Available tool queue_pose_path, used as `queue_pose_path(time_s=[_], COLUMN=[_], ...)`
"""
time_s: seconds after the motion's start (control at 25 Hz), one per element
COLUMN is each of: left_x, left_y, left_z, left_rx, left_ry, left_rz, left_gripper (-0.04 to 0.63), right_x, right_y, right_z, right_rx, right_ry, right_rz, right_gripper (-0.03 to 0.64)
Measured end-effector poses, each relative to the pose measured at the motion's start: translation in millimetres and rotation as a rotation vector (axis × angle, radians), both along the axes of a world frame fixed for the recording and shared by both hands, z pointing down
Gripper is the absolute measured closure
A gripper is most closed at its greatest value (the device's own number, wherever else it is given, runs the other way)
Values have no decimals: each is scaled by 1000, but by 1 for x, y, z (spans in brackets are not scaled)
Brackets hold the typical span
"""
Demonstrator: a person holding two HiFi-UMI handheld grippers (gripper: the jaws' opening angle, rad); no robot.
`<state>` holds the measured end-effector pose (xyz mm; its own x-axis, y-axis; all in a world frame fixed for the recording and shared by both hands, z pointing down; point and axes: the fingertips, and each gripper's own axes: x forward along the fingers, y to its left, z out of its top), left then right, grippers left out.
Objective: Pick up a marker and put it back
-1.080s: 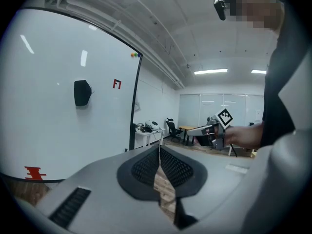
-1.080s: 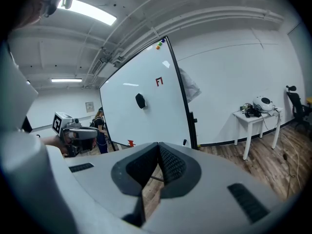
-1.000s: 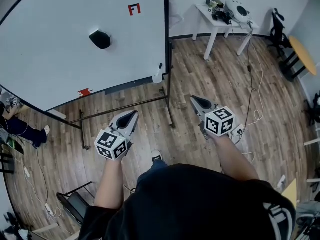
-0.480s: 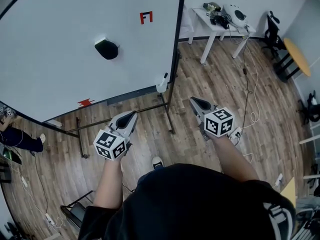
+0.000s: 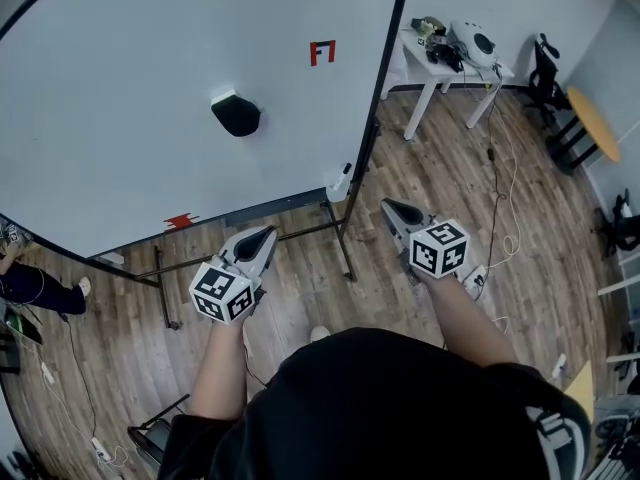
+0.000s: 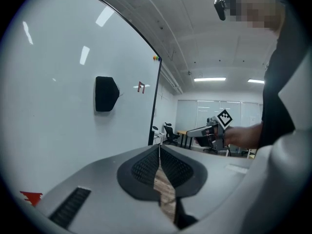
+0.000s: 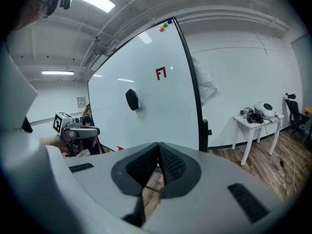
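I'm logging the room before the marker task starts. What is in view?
Whiteboard: one, white, black frame, ahead on a stand.
Eraser: one, black, on the whiteboard.
Red marks: two, one high on the board, one near its lower edge.
White object: one, at the board's lower right corner; too small to identify.
Table: one, white, by the far wall, gear on top.
Round table: one, yellow, right edge.
Chair: one, black, beside it.
Cables: pale, on the wood floor.
Another person: one, left edge.
Left gripper: grey, shut, empty.
Right gripper: grey, shut, empty.
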<state>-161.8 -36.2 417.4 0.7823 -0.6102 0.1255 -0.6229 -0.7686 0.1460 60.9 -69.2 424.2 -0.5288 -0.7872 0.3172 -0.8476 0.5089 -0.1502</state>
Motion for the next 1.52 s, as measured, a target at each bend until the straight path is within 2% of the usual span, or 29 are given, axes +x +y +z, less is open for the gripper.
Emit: queue_pose_path(time_s=[0.52,0.96,1.52], left_x=[-14,6,48], left_y=[-33,-54,-106], left_z=[-2,3,15], left_rx=[18,9,-30], left_ry=[-23,-31,-59], left_rz=[23,20,-5], left_gripper=[581,580,581], right_x=[-13,6,44], right_y=[-30,-58,-123], right_z=[-2,8,36], right_rx=[19,5,-42], right_ry=[-7,-12,-36], right_rz=[18,23,2], right_gripper=[620,620,620])
